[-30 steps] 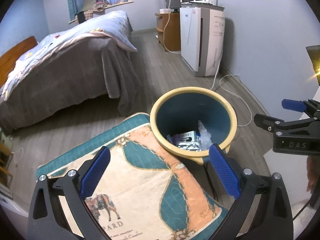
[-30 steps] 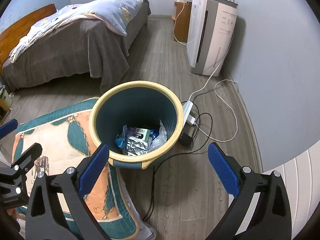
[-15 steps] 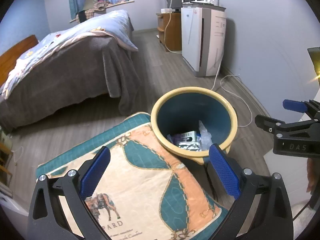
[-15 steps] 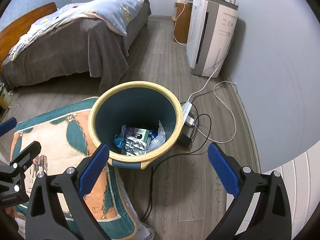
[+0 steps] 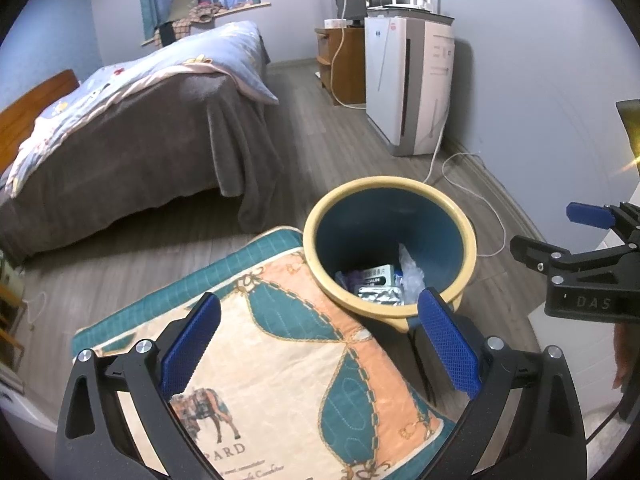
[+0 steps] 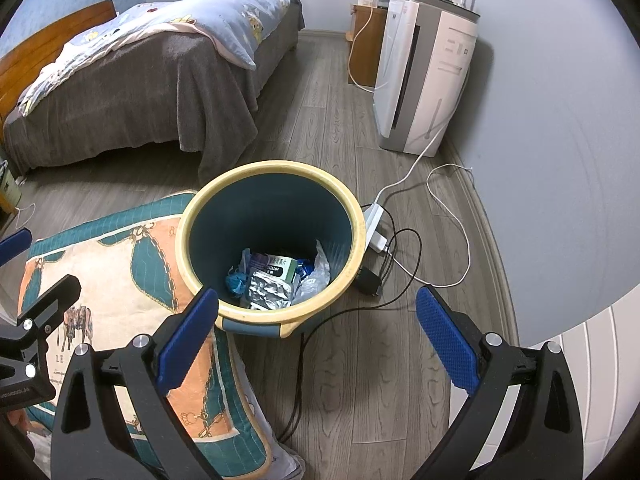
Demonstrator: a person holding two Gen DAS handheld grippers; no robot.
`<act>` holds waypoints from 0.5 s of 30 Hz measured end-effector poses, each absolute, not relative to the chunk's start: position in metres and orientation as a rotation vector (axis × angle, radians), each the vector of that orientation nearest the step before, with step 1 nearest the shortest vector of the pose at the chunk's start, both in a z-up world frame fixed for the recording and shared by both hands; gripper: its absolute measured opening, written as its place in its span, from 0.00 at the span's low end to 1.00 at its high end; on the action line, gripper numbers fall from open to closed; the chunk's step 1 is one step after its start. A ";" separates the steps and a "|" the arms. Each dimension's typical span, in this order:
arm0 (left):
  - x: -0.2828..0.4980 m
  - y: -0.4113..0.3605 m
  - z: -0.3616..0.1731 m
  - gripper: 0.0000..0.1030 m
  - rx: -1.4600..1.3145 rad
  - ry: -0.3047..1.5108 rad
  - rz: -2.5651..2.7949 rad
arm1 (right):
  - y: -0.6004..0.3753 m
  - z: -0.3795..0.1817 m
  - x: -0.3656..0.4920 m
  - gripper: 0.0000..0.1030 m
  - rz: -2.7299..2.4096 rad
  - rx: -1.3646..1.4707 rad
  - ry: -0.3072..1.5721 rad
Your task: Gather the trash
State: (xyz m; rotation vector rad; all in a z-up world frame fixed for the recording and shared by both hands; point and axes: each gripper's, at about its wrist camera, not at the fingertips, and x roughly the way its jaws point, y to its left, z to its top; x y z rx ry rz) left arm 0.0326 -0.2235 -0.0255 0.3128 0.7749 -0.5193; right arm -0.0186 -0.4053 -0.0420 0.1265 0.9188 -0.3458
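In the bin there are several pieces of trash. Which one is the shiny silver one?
The crumpled foil blister pack, lying at the near side of the bin floor. The box behind it is printed, the wad to its left blue, the plastic to its right clear.

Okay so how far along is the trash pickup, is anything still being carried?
Done: the bin already holds trash, including a foil blister pack, a small box and clear plastic wrap. In hand: nothing; the left gripper and right gripper are both open and empty. Left: no loose trash shows on the floor or the patterned cushion in these views.
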 end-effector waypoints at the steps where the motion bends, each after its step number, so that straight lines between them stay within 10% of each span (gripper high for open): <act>1: 0.033 -0.224 -0.025 0.95 0.313 0.775 -0.519 | -0.405 -0.042 -0.019 0.94 -0.346 0.126 0.919; 15: 0.033 -0.223 -0.025 0.95 0.311 0.775 -0.521 | -0.405 -0.043 -0.019 0.94 -0.345 0.124 0.921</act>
